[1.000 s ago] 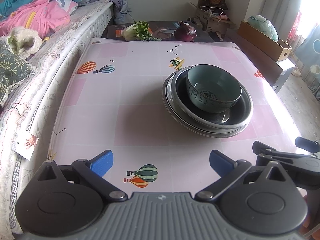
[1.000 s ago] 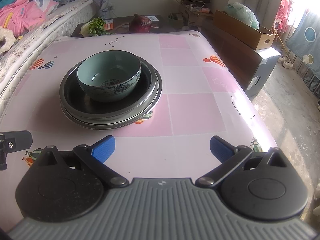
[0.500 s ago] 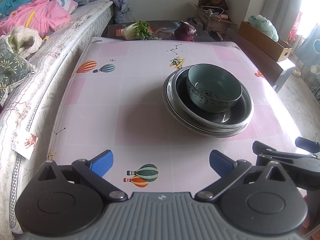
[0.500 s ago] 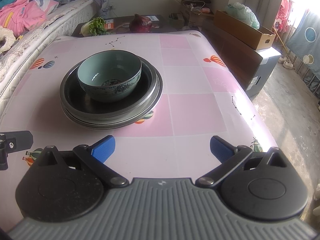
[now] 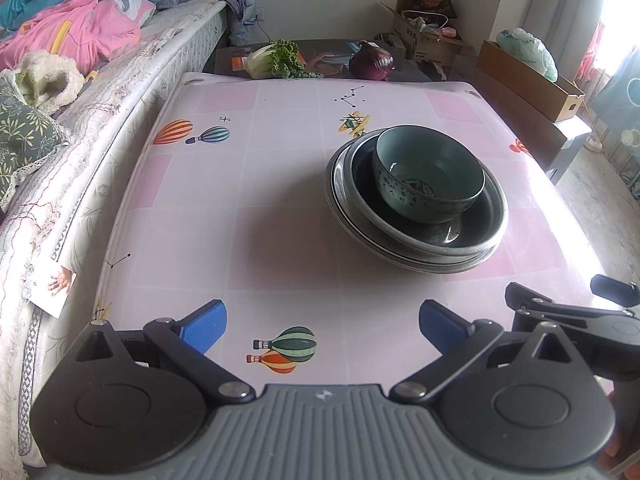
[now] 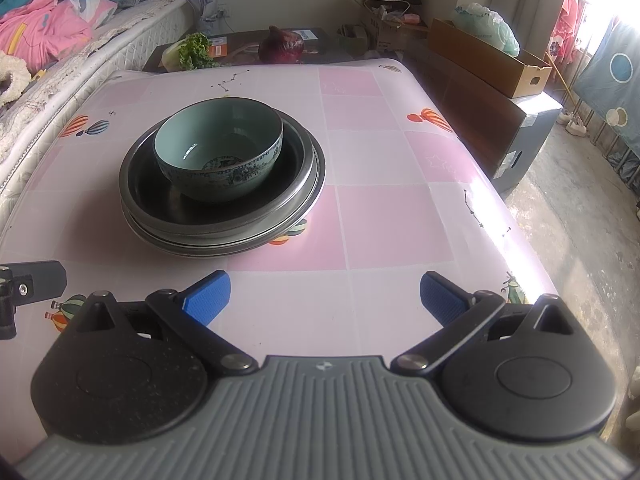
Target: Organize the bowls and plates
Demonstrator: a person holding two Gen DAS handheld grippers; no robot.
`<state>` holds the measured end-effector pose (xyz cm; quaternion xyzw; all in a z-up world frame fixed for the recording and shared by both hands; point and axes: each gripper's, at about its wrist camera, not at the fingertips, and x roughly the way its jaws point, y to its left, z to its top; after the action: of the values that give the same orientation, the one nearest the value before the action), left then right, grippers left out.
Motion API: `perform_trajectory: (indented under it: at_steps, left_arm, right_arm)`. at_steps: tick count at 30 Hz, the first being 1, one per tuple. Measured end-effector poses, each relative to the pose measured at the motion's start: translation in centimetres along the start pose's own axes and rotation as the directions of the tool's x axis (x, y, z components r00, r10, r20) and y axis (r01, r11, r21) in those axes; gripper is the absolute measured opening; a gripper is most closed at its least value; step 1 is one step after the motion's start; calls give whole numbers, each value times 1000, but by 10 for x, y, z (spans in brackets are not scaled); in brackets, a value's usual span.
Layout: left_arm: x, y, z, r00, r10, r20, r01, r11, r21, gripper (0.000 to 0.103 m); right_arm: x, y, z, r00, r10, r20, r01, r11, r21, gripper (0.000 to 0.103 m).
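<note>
Bowl point(image 5: 430, 178) of pale green ceramic, with a dark patterned band round its outside, sits upright inside a stack of shallow metal plates point(image 5: 416, 216); nothing shows inside the bowl but its glazed bottom. The stack stands on the pink checked surface point(image 5: 280, 220), right of centre in the left wrist frame and left of centre in the right wrist frame point(image 6: 222, 184). At least two plate rims show, nested one in the other; how many lie beneath I cannot tell.

Left tongs point(image 5: 322, 326) hang at the bottom of their frame with the blue pads point(image 5: 204, 326) spread wide and nothing between them, over a printed balloon on the cloth. Right tongs point(image 6: 324, 298) are likewise wide apart and empty, low in their frame, well short of the plates.

At the upper middle of both frames, beyond the far edge of the surface, a leafy green vegetable point(image 5: 274, 62) and a red onion point(image 5: 372, 65) lie on a dark low stand. A bed point(image 5: 100, 80) with pink and blue bedding runs along the left side. An open cardboard box point(image 6: 488, 58) holding a pale bag sits at the upper right.
</note>
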<state>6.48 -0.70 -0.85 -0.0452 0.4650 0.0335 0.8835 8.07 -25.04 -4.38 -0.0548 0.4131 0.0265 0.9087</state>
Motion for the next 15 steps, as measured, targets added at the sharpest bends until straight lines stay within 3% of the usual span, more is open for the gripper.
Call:
perform_trajectory:
  at_steps: [15]
  left_arm:
    - [1,-1,-1,1000,2,0,-2,1000,1,103]
  right_arm:
    - [1,0,-1,1000,1,-2,-1,1000,0,102]
